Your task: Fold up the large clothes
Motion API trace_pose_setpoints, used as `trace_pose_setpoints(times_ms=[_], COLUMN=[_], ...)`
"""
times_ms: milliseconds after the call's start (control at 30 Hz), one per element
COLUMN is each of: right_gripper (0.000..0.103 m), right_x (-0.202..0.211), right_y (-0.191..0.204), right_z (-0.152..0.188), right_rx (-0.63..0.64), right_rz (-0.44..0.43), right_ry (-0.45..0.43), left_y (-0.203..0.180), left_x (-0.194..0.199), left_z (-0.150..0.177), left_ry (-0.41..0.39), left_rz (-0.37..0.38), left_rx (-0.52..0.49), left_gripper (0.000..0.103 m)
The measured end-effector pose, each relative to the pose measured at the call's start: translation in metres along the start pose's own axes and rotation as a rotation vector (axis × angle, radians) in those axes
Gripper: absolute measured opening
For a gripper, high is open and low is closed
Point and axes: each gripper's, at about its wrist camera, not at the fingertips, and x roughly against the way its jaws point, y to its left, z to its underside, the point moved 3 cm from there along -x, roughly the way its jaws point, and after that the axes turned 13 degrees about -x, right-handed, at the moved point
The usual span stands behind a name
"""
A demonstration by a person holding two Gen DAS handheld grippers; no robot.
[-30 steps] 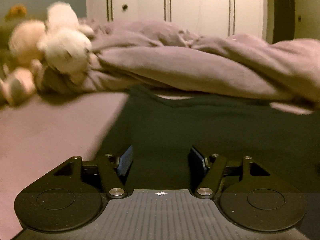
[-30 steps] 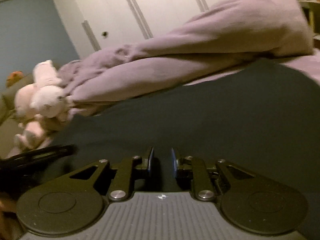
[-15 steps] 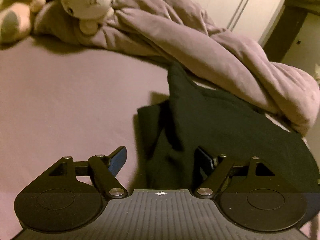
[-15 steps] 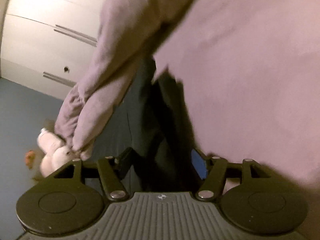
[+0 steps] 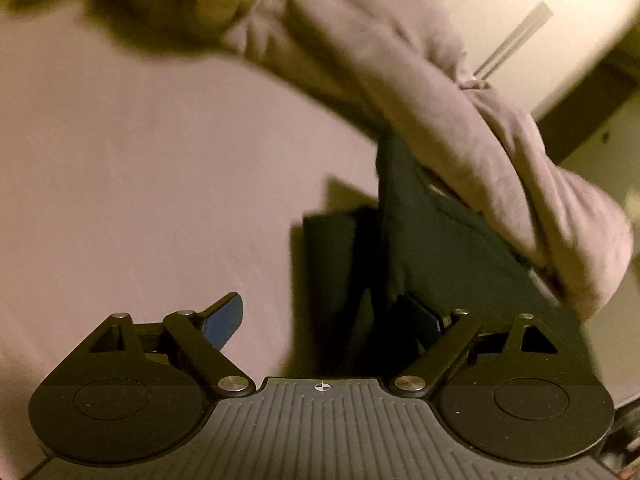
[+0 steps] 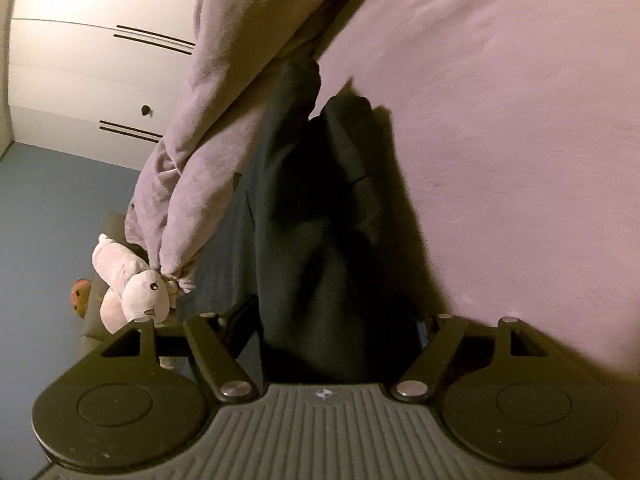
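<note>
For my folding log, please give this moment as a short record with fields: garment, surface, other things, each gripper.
garment: dark garment, bunched in folds, lying on the bed
surface: mauve bed sheet
bedding: mauve duvet, crumpled along the far side, overlapping the garment's edge
toy: white plush animal at the duvet's end
background: white wardrobe
left gripper: open, right finger over the garment, left finger over the sheet
right gripper: open, fabric between the fingers

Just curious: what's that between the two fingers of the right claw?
Dark garment, bunched between the right claw's open fingers, seen in the right wrist view.
</note>
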Motion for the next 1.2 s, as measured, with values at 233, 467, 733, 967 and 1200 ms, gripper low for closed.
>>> trace_pose_setpoints(times_ms=[233,467,733,967,1200], right_gripper=[0.076,0.066,0.049,0.056,0.039], right_x=[-0.006,-0.019,-0.020,-0.038,-0.013], right_y=[0.003,0.007,0.009,0.015,0.043], right_z=[-0.002,0.000,0.004,0.004,0.029], right_rx=[-0.004,0.040,0.079,0.066,0.150], right_rz=[-0.020,-0.028,-0.045,-0.013,-0.101], right_ry=[0.035,0.056,0.053,0.046,0.019], left_y=[0.008,-0.021,-0.026,-0.030,-0.053], left_x=[-0.033,-0.058,-0.054,-0.050,-0.007], left_z=[0.004,-0.006,-0.003,-0.002,-0.011], left_ry=[0.042,0.110,0.087,0.066,0.009], left_rz=[0.179,0.182,0.177,0.163,0.229], left_rx=[0.187,0.034,0.044,0.031,0.011], left_gripper=[0.094,0.080,0.070,0.051,0.038])
